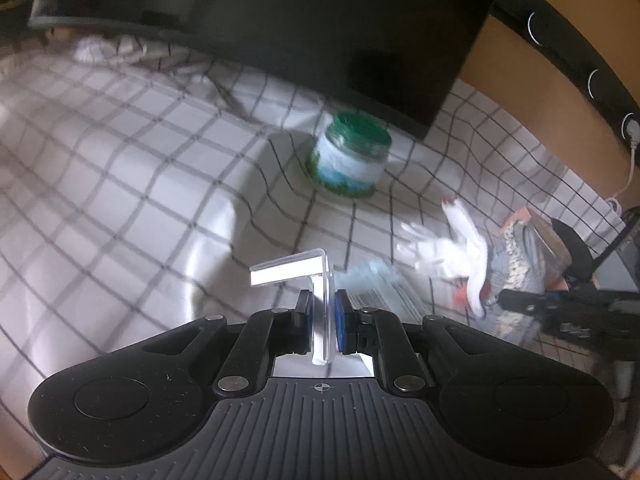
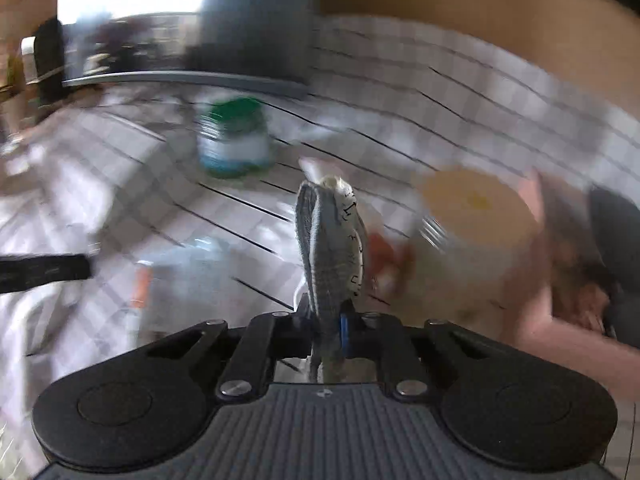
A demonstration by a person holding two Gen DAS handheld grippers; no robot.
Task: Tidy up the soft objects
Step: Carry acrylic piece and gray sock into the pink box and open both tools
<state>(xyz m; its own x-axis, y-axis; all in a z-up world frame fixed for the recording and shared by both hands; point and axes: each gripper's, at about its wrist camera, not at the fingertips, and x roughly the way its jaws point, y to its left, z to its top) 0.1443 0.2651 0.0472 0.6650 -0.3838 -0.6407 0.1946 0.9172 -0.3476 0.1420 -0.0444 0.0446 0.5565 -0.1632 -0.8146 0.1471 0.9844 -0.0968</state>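
Two grippers are both clamped on something. The left gripper [image 1: 323, 322] pinches a clear plastic box [image 1: 320, 280] by its wall, jaws narrow, above the checked cloth [image 1: 120, 184] that covers the bench. The right gripper [image 2: 326, 326] is closed on a grey knitted sock [image 2: 330, 248], which stands up between its fingers; in the left wrist view the same sock [image 1: 516, 264] hangs towards the bench's right edge, beside a white plush toy [image 1: 452, 252]. A green-lidded jar [image 1: 350, 156] stands on the cloth towards the far edge, in front of a dark monitor [image 1: 300, 20]. The right wrist view is badly blurred; a pale round lidded container [image 2: 472, 220] seems to sit right of the sock.
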